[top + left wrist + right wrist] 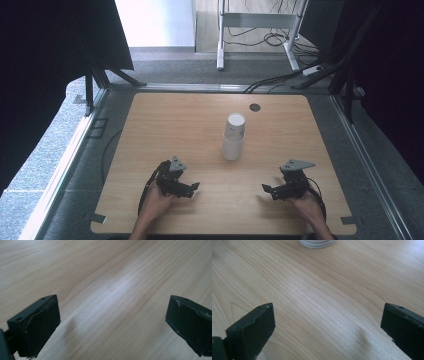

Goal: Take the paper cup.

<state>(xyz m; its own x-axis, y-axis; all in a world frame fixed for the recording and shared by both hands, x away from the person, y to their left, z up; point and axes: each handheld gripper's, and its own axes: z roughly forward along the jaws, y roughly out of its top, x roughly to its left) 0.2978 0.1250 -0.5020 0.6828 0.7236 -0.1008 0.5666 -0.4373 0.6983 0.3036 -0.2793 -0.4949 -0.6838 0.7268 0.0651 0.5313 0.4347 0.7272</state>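
On the pale wooden bench, the left gripper rests low near the front edge, its black jaws spread wide with nothing between them; toward the middle stands a tall stack of white paper cups, upside down as far as the high view tells; the right gripper sits opposite, jaws likewise spread and empty, well apart from the stack.

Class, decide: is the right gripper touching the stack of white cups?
Apart. The high view shows bare table between the right gripper and the stack of white cups.
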